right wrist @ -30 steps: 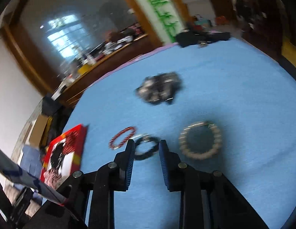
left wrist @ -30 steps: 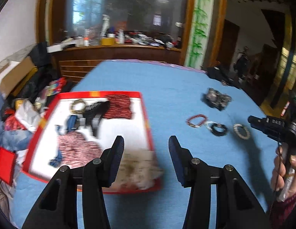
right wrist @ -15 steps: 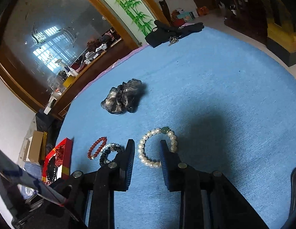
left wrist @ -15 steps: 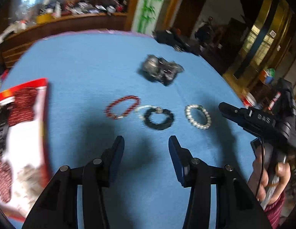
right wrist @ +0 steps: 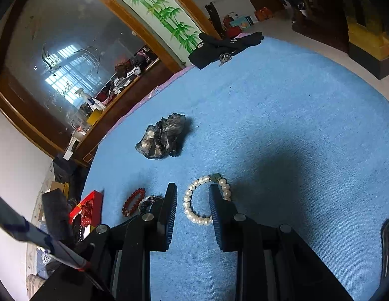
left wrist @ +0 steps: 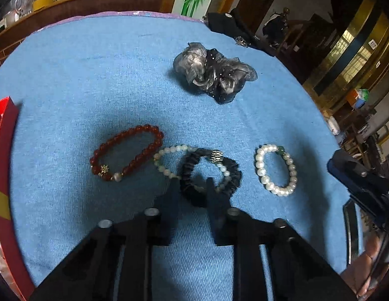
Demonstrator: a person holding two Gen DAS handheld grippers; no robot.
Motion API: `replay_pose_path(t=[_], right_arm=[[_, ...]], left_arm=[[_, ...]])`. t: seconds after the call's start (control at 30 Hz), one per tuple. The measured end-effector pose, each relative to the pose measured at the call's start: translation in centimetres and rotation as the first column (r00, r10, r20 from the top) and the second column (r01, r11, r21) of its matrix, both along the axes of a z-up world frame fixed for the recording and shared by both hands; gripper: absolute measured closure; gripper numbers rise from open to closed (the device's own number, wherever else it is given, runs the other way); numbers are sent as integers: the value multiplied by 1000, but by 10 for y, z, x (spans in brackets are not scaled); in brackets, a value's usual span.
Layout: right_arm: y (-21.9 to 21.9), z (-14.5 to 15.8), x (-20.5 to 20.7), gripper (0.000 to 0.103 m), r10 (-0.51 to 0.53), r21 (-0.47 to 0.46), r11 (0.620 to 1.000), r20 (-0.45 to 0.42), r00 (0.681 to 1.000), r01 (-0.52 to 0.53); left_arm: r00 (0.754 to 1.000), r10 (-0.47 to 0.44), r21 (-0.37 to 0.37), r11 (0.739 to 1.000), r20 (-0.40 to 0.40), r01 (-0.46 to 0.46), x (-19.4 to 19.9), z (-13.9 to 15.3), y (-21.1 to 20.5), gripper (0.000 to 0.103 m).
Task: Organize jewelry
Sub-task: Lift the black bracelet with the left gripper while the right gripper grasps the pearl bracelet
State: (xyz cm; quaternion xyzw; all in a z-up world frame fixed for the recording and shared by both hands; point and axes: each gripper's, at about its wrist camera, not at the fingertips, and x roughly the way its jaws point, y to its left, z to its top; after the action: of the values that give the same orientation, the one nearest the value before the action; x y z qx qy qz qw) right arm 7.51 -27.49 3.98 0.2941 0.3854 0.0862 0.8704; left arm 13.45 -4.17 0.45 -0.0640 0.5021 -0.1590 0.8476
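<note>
Your left gripper (left wrist: 190, 184) hangs open over the black ruffled band (left wrist: 234, 175), which overlaps the pale bead bracelet (left wrist: 169, 150). The red bead bracelet (left wrist: 126, 150) lies just beside them toward the table's (left wrist: 94, 62) left edge, where the red box (left wrist: 3, 125) sits. The pearl bracelet (left wrist: 276, 170) lies apart, near the right edge; the grey scrunchie (left wrist: 214, 71) lies farther back.
</note>
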Motion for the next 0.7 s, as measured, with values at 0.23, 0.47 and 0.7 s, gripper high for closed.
replay_pose_path(t=[0.23, 0.47, 0.7], right_arm=[[-1, -3, 5, 75, -31, -82, 996, -33, 999, 28], [16, -20, 21, 75, -12, -210, 978, -114, 993, -12], [39, -33, 32, 76, 5, -385, 920, -165, 986, -69]], left_arm=[[998, -18, 15, 1000, 65, 17, -22, 5, 6, 97], [990, -12, -18, 1000, 144, 14, -53, 23, 31, 96], [972, -11, 9, 1000, 235, 9, -65, 38, 36, 96]])
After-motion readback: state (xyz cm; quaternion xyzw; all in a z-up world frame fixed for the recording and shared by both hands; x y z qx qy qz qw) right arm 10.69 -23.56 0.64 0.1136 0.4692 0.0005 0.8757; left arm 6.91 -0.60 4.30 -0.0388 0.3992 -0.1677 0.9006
